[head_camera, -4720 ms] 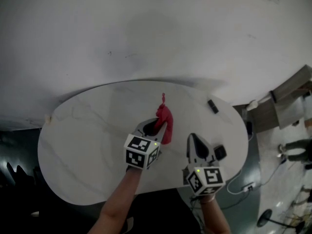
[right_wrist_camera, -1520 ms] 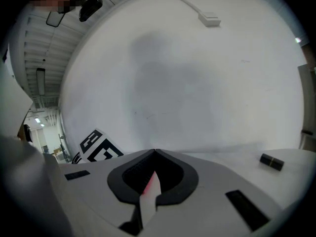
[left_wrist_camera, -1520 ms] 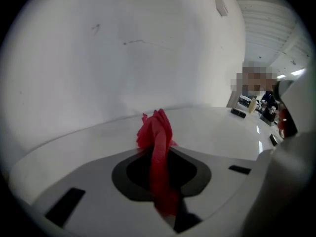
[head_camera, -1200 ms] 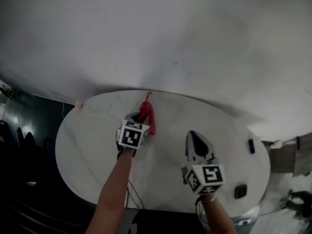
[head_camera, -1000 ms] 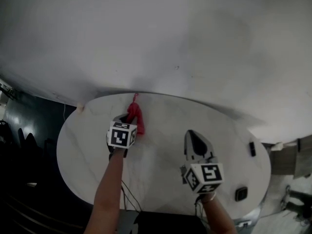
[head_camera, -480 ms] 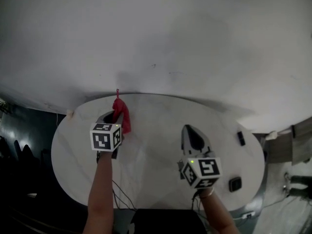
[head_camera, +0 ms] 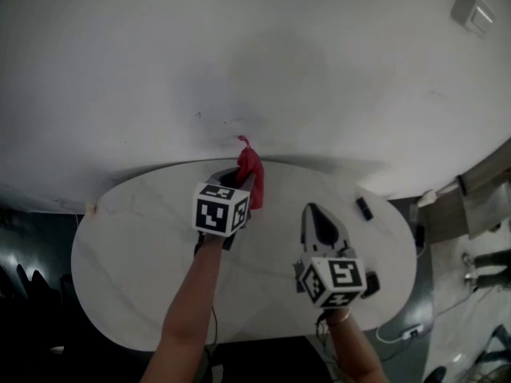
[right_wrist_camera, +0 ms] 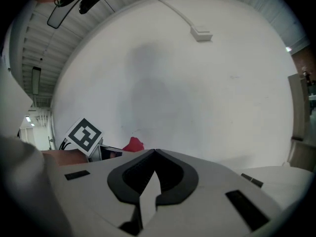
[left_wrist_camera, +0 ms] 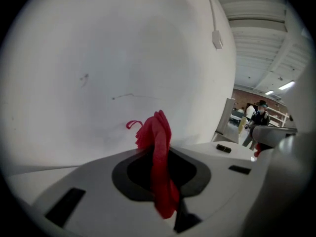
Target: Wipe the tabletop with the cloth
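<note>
Item: cloth (head_camera: 251,175), red, bunched into a narrow strip with a small loop at its upper end. It is pinched between the closed jaws of the left gripper (head_camera: 242,179) at the tabletop's far edge, close under the white wall (head_camera: 239,54). The cloth's long axis runs along the jaw line: one end stands out beyond the tips, the other hangs through the jaw opening toward the tabletop (head_camera: 136,246). The left gripper view shows the jaws clamped on the fabric with no gap. Item: right gripper (right_wrist_camera: 154,154), jaws fully together with nothing between them, over the near right part of the tabletop and well apart from the cloth. The left gripper is the working one, and a wipe would likely drag from the far edge back toward the near edge. Not determinable: whether the cloth's lower end touches the surface, as the left gripper's marker cube covers that spot. Sundry: small dark object (head_camera: 364,208) by the right edge, identity unclear.
</note>
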`<state>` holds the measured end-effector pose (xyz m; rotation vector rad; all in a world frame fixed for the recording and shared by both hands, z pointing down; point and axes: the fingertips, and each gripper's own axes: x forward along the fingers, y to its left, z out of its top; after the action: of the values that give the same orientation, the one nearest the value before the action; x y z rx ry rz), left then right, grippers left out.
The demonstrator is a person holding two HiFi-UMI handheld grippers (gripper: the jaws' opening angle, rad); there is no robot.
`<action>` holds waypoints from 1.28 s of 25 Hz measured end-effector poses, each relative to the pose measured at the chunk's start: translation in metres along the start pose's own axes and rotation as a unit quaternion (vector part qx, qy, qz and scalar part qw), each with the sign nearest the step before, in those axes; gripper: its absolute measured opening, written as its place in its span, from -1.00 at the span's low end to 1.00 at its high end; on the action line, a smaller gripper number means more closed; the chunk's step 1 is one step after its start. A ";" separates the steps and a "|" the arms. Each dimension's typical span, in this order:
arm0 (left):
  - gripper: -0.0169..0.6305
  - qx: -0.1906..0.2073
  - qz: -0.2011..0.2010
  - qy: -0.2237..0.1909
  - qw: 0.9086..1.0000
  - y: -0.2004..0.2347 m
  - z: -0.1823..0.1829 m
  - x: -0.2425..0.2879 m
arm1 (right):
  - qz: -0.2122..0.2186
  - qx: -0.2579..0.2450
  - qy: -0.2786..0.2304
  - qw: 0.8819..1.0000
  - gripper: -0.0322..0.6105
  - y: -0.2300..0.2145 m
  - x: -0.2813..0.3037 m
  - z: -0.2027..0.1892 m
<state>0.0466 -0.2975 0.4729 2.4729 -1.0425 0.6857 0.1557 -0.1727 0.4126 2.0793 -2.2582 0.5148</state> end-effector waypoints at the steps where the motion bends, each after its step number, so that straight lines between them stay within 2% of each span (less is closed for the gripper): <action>1: -0.77 0.003 -0.013 0.004 1.000 -0.013 0.002 0.011 | -0.008 0.001 -0.001 1.000 -0.89 -0.007 -0.004 0.000; 7: -0.77 0.011 -0.057 0.049 0.997 -0.067 -0.004 0.074 | -0.041 0.012 0.001 0.999 -0.89 -0.035 -0.014 -0.003; 10: -0.77 0.018 -0.057 0.075 0.995 -0.076 -0.008 0.098 | -0.049 0.012 0.006 0.999 -0.89 -0.042 -0.013 -0.005; 13: -0.77 0.016 -0.042 0.107 0.993 -0.068 -0.018 0.117 | -0.049 0.015 0.007 0.999 -0.89 -0.042 -0.006 -0.004; 18: -0.77 0.005 -0.026 0.139 0.990 -0.032 -0.040 0.123 | -0.043 0.012 0.019 0.999 -0.89 -0.035 0.012 -0.012; 24: -0.77 0.010 0.019 0.129 0.991 0.033 -0.046 0.094 | 0.011 -0.003 0.033 0.999 -0.89 0.010 0.046 -0.017; 32: -0.77 -0.041 0.077 0.113 0.990 0.123 -0.068 0.039 | 0.081 -0.014 0.064 0.995 -0.89 0.085 0.083 -0.039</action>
<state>-0.0401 -0.3658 0.5681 2.2006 -1.1568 0.9283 0.0563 -0.2383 0.4504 1.8044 -2.3559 0.6018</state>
